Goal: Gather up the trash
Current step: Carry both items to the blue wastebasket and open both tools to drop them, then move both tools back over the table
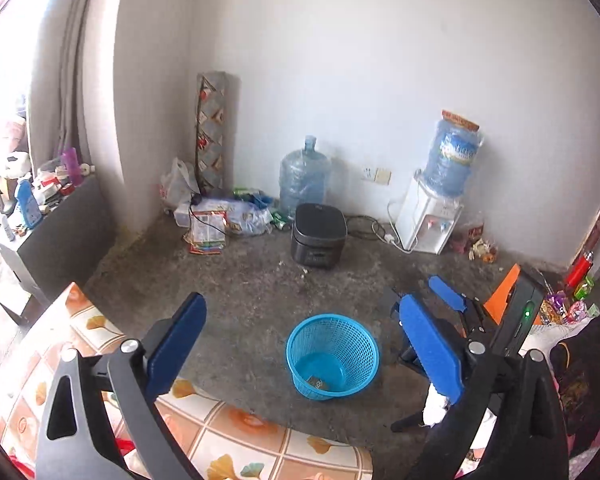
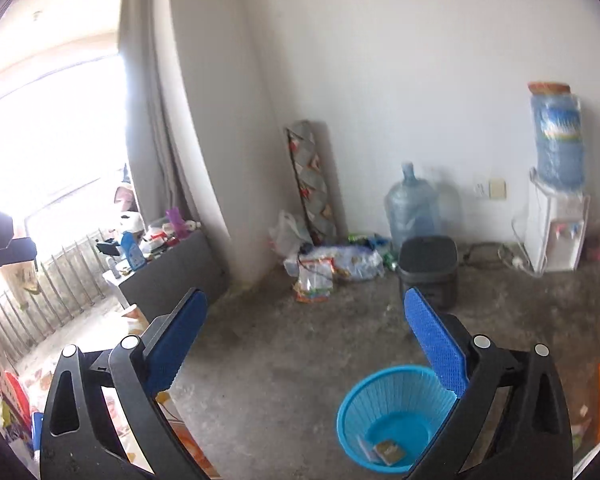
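A blue mesh waste basket (image 1: 356,344) stands on the concrete floor below both grippers. It holds a small brown packet (image 2: 388,450) and a white scrap (image 2: 363,449); the packet (image 1: 318,382) also shows in the left wrist view. My left gripper (image 1: 304,344) hangs open above the basket with nothing between its blue pads. My right gripper (image 2: 306,342) is open and empty too, with the basket (image 2: 380,392) under its right finger. In the left wrist view one right gripper finger (image 1: 446,292) and its orange body show at the right, partly hidden.
A table edge with a floral cloth (image 1: 60,344) lies at the lower left. Against the far wall stand a black rice cooker (image 1: 318,236), a water bottle (image 1: 304,178), a water dispenser (image 1: 428,220) and a heap of bags and wrappers (image 1: 228,220). A dark cabinet (image 1: 60,232) stands left.
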`<action>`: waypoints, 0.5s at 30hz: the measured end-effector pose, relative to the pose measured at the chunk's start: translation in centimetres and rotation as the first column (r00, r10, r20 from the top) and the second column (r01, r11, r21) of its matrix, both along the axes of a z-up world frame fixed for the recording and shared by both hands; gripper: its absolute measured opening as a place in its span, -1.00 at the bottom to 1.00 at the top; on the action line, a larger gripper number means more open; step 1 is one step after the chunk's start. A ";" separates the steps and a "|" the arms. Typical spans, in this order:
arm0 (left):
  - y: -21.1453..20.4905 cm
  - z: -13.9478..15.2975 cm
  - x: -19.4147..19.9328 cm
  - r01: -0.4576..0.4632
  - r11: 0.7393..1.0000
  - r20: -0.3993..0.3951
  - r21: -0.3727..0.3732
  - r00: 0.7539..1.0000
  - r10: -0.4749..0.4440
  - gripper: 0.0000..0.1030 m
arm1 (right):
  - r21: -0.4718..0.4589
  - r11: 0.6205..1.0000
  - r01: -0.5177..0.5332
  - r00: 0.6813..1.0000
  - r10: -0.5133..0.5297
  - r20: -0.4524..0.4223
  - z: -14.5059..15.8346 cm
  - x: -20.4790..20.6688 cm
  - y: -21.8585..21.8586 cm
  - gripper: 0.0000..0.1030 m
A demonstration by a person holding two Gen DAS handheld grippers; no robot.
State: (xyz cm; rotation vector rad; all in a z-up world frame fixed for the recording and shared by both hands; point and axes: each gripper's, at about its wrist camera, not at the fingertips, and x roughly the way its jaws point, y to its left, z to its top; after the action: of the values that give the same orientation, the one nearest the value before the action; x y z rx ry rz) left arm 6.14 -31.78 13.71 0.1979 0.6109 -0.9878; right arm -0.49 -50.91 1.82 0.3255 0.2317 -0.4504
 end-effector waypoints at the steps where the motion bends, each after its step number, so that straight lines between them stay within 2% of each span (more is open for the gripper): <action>1: 1.6 0.9 -0.6 -0.017 1.000 0.017 -0.016 1.000 0.017 0.88 | -0.028 1.000 -0.014 1.000 0.014 0.018 0.9 -0.3 0.8 0.85; 4: 6.1 2.9 -2.0 -0.080 0.995 0.054 -0.066 0.995 0.083 0.89 | -0.074 0.994 -0.080 0.995 0.085 0.060 2.9 -1.1 2.7 0.85; 7: 10.3 4.1 -3.1 -0.152 0.982 0.054 -0.109 0.986 0.159 0.89 | -0.094 0.983 -0.157 0.983 0.165 0.083 4.3 -1.4 4.2 0.85; 15: 20.5 5.6 -5.6 -0.338 0.917 0.031 -0.214 0.935 0.352 0.89 | -0.143 0.954 -0.265 0.950 0.283 0.128 7.0 -1.9 7.8 0.85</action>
State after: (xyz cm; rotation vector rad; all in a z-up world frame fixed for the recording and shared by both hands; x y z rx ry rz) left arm 0.52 -11.31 19.29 -0.0600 0.4560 -0.6910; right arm -2.38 -43.13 8.85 0.1990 0.1012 -0.1626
